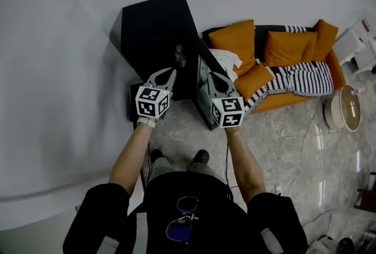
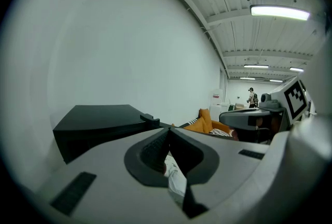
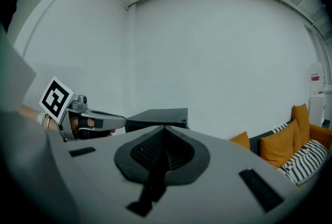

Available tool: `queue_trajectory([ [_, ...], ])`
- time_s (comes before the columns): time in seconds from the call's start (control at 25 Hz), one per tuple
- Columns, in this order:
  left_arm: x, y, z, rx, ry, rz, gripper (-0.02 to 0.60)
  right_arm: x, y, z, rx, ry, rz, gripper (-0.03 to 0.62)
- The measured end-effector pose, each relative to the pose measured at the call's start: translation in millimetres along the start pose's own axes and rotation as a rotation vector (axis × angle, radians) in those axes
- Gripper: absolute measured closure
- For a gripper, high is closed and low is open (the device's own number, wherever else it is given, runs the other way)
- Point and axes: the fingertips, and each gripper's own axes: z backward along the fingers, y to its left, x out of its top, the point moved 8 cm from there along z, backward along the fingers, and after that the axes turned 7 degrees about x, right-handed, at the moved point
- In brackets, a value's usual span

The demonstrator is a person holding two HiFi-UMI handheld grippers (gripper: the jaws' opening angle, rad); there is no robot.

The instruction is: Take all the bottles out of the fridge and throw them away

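Observation:
A low black fridge (image 1: 155,26) stands against the white wall, with its door (image 1: 204,97) swung open toward the sofa. In the dark opening there is a pale shape that looks like a bottle (image 1: 180,57); the rest of the inside is too dark to read. My left gripper (image 1: 171,72) is held just in front of the opening, shut and empty. My right gripper (image 1: 211,76) is beside it at the door's top edge, also shut and empty. In the left gripper view the shut left gripper (image 2: 168,130) points past the fridge (image 2: 98,120). In the right gripper view the right gripper (image 3: 165,128) faces the fridge (image 3: 157,115).
An orange sofa (image 1: 276,50) with cushions and a striped blanket (image 1: 296,77) stands right of the fridge. A round white bin (image 1: 343,107) and a loose cable (image 1: 299,135) are on the floor at the right. White cabinets (image 1: 355,41) stand in the far right corner.

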Motion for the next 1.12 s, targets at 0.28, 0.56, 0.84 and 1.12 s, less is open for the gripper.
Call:
queue_trajectory([
  [0.28,-1,31,-4,-0.061,-0.004,-0.025,0.581,-5,19,-22,-0.061,-0.004,-0.010,0.586],
  [0.56,-14,80,4,-0.139,0.014,-0.035,0.581,-11,57,-66,-0.125,-0.013,-0.036,0.586],
  [0.84,-32,108,5,-0.148,0.020,-0.006,0.581,-23,70,-90,-0.144,0.020,-0.018,0.586],
  [1.12,-49,115,4,-0.147,0.021,0.013,0.581,-45,68,-108,-0.146,0.047,-0.008,0.586],
])
